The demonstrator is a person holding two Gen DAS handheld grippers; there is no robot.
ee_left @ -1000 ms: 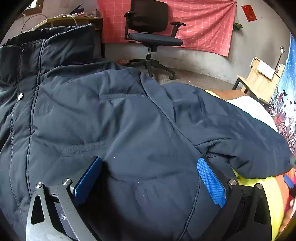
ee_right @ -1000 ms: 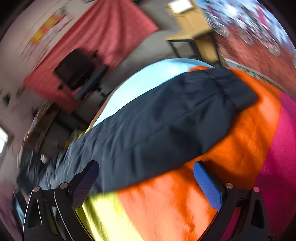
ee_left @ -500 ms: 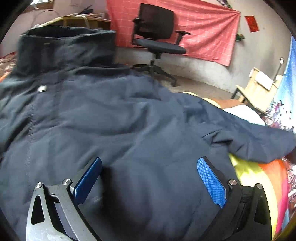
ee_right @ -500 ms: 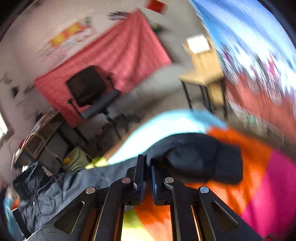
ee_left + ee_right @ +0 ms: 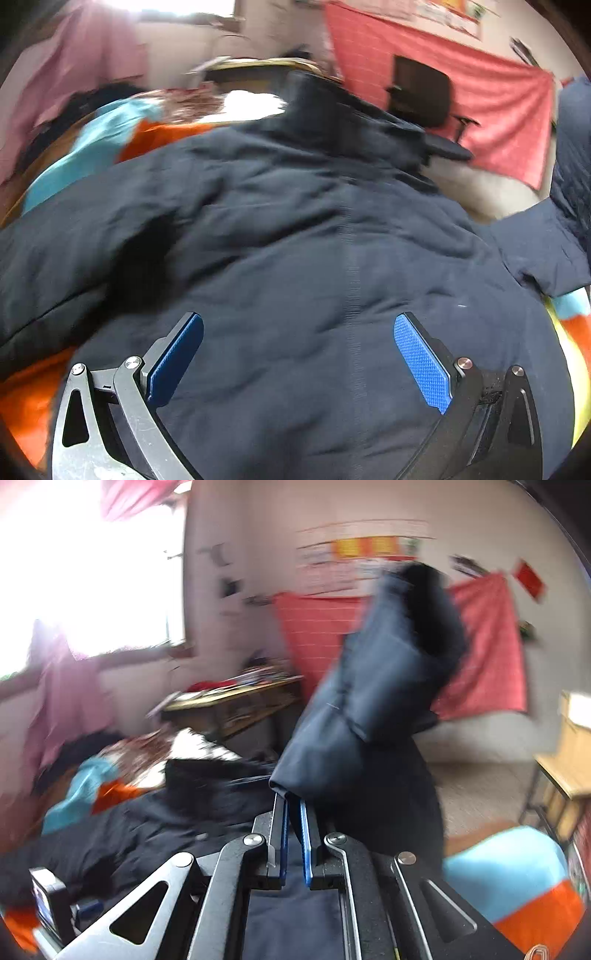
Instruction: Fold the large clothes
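The right claw (image 5: 293, 812) is clenching the cuff end of the sleeve (image 5: 369, 686) of the dark navy padded jacket (image 5: 314, 266), with its blue pads pressed against a fold of fabric. The sleeve is hanging in the air above the claw, clear of the jacket body, probably so that it can be carried across the body as the first fold.

The left claw (image 5: 295, 354) is sitting released, its two blue pads spread wide and hovering just over the lower back panel of the jacket. It is grasping nothing; this position is likely for pinning the body while the sleeve is being moved.

The jacket is lying spread on a bed covered by a blanket in orange, turquoise and yellow blocks (image 5: 159, 134), collar pointing away from the left claw.

In the room, a red gridded cloth (image 5: 498, 107) is hanging on a pale wall, a black office chair (image 5: 421, 92) is standing before it, and a cluttered wooden tabletop (image 5: 236, 698) is standing near a bright window. Both views are showing motion blur.
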